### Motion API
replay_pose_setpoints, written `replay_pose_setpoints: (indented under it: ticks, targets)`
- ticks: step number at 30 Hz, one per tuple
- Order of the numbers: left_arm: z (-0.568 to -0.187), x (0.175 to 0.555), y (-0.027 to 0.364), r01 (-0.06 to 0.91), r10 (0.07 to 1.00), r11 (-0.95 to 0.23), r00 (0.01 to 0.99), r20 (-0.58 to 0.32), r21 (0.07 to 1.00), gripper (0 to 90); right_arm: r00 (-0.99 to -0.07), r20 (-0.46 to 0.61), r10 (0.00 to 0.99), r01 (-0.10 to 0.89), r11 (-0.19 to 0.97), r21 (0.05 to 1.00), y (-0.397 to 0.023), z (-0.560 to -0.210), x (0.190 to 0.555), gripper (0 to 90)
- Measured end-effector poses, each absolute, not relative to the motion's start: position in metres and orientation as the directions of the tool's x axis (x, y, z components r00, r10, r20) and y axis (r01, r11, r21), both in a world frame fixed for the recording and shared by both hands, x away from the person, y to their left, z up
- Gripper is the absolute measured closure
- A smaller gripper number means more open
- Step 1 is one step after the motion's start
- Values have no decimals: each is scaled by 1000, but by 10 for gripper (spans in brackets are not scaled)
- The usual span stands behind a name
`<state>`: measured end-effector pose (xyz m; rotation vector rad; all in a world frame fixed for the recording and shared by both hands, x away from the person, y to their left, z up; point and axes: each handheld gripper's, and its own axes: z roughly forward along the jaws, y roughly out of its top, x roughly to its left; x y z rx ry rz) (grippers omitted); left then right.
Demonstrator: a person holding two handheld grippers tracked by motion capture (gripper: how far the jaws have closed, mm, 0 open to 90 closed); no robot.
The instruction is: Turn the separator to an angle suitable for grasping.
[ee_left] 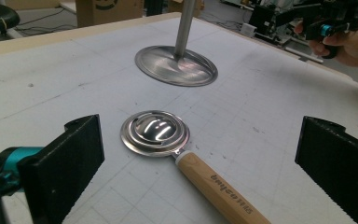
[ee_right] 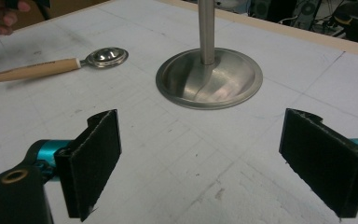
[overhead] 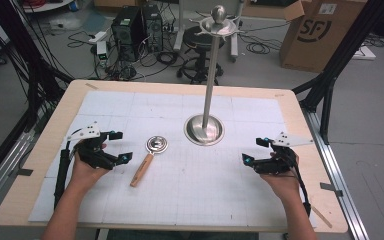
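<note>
Both my claws stand wide and empty; the scoop (overhead: 150, 161) lies just right of my left gripper (overhead: 118, 146), near the stand (overhead: 204, 129). I judge it stiff and light, its steel bowl slippery, so I'd take the wooden handle (ee_left: 219, 188); my right gripper (overhead: 254, 150) waits far right.

Open mat between both grippers, spoon (overhead: 150, 157) lying left of centre, tall stand (overhead: 205, 127) blocking mid-table

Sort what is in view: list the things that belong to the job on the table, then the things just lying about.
In the job:
- spoon, flat on the mat, wooden handle
- metal stand, upright on its round base
- left gripper, open, nearest the spoon
- right gripper, open

Lying about:
- cardboard box on the floor
- stool
- computer towers
</note>
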<state>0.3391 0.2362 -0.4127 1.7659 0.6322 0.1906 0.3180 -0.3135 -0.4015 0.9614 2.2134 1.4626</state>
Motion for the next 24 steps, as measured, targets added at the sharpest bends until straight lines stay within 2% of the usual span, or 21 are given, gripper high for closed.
replay_pose_setpoints:
  ticks: [24]
  targets:
    - [-404,329,226,354,514,-154,826,-231,923,17,-706,88,703,384,275,882,-309,-405,324,113]
